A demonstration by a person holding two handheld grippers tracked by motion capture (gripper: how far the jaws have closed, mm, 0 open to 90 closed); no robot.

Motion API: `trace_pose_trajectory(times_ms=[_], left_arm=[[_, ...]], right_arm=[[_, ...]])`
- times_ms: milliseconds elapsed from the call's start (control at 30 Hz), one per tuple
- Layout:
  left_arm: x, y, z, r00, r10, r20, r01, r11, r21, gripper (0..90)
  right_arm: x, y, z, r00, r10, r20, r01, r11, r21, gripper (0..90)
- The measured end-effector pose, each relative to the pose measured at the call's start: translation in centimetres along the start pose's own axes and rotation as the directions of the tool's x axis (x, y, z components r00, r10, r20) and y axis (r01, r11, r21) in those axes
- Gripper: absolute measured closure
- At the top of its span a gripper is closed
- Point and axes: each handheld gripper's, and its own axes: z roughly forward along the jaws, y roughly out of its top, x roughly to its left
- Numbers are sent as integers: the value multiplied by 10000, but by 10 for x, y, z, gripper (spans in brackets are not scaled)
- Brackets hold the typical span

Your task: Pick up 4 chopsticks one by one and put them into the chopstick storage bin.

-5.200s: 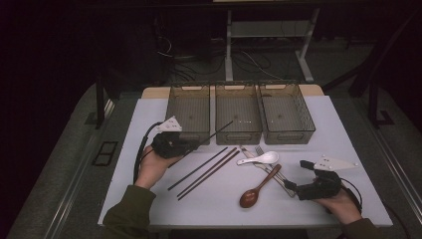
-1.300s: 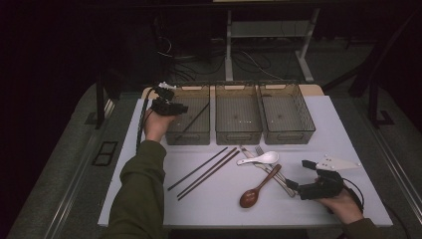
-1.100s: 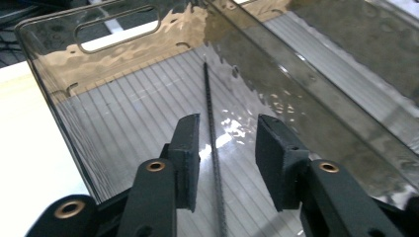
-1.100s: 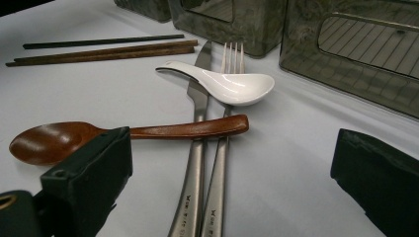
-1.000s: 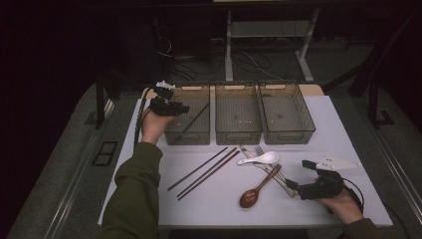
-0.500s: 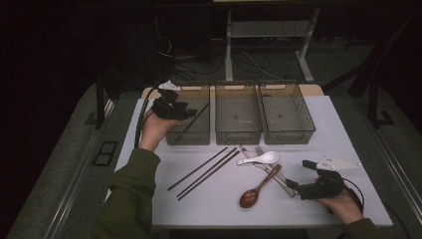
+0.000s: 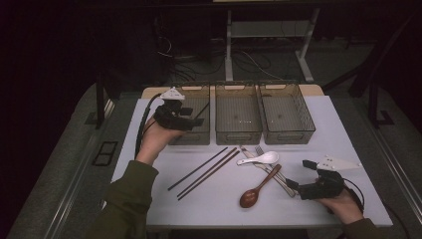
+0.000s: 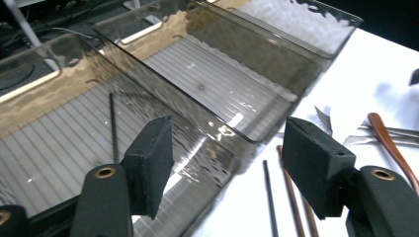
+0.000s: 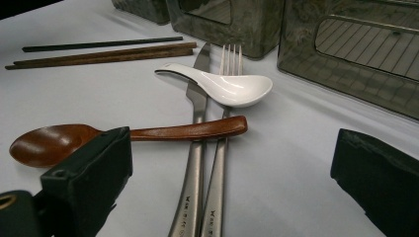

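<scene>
— What just happened on the left?

— The left gripper (image 7: 191,113) had carried a black chopstick (image 8: 113,129) up from the tabletop (image 7: 149,164) to the leftmost bin (image 7: 190,135). A moment ago its fingers (image 8: 150,163) were nearly together over that bin; now they have just been spreading, and there is nothing between them. The stick lies by itself inside the bin, on the ribbed floor, seen beyond the left finger.

— So that one is sorted?

— I'd say so. It looks like cutlery is being parted by kind into the three bins, and the first piece is in. The hand also sits a little nearer the bin's near-left corner than it did a second ago, as if backing off.

— What remains outside?

— Three more chopsticks (image 7: 204,172) lying slantwise in front of the bins, a white spoon (image 9: 222,86) resting across a knife (image 9: 195,148) and a fork (image 9: 220,163), and a wooden spoon (image 9: 123,136) lying over their handles.

— And the right hand?

— The right gripper (image 7: 298,185) rests low on the tabletop just beside that pile, exactly where it has been all along. Its fingers (image 9: 89,177) stand wide apart, gripping nothing and touching none of the pieces.
</scene>
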Motion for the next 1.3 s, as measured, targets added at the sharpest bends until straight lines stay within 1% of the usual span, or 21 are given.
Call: trace_pose_trajectory(times_ms=[67, 333, 467, 567, 633, 667, 800, 900, 933, 1033, 1167, 1300], left_arm=[[-4, -5, -2, 9999, 99, 54, -99, 9999, -32, 341], [-20, -28, -5, 9992, 212, 330, -206, 9996, -183, 311], [-28, -39, -7, 9988, 356, 351, -347, 9991, -259, 297], [-33, -48, -7, 9986, 330, 424, -317, 9990, -311, 292], [-37, -54, -8, 9983, 340, 473, -323, 9989, -352, 290], [-39, -56, -8, 9982, 366, 480, -350, 9988, -344, 289], [-46, -67, -9, 9984, 351, 433, -335, 9987, -383, 292], [-48, -76, -9, 9985, 357, 418, -342, 9988, -363, 308], [-49, -78, -9, 9986, 315, 434, -297, 9987, -417, 314], [-51, -86, -8, 9987, 267, 438, -250, 9990, -367, 334], [-52, -95, -5, 9983, 85, 569, -71, 9997, -244, 392], [-52, -104, -3, 9991, -43, 417, 46, 10000, -83, 446]], right_arm=[[0, 0, 0, 10000, 3, -3, -3, 10000, 3, 21], [0, 0, 0, 10000, 13, 4, -13, 10000, 5, 21], [0, 0, 0, 10000, 46, -7, -46, 10000, 30, 21], [0, 0, 0, 10000, 14, 4, -14, 10000, 12, 21], [0, 0, 0, 10000, 88, 5, -88, 10000, 24, 21], [0, 0, 0, 10000, 39, 10, -39, 10000, 3, 21], [1, 0, 0, 10000, 89, 10, -89, 10000, 1, 21], [1, 0, 0, 10000, 69, 3, -69, 10000, 4, 21], [0, 0, 0, 10000, 41, 15, -41, 10000, -15, 21], [0, 0, 0, 10000, 23, 22, -23, 10000, -13, 21], [1, 0, 0, 10000, 65, 15, -65, 10000, 10, 21], [1, 0, 0, 10000, 41, 26, -41, 10000, -2, 21]])
